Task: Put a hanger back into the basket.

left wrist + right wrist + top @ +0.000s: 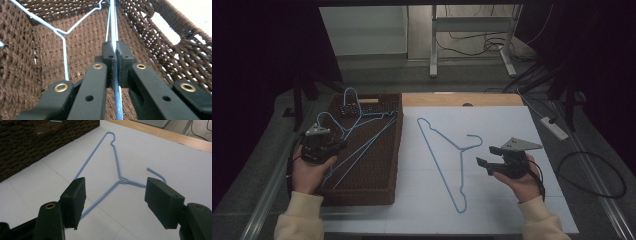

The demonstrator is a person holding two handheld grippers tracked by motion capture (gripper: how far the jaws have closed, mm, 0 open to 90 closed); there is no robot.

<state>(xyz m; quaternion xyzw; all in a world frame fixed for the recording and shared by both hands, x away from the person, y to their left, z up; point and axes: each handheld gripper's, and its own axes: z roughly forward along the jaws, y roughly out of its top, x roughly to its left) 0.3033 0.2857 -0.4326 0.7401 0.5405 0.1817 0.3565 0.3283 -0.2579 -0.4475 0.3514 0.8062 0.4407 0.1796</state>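
Beyond my counter (492, 200), whose far edge is a bare wooden strip (462, 99), a metal frame leg (432, 45) stands on the floor, cables (472, 45) beside it; a white power strip (554, 127) lies right of the counter.

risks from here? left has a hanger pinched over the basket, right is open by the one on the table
1. The left hand-held gripper pinches only the thin wire of a blue hanger; it could twist or slip.
2. Hangers in the woven basket lie crossed, with a hook above the rim; they may tangle.
3. The right hand-held gripper is open; the flat table hanger may slide when pinched.
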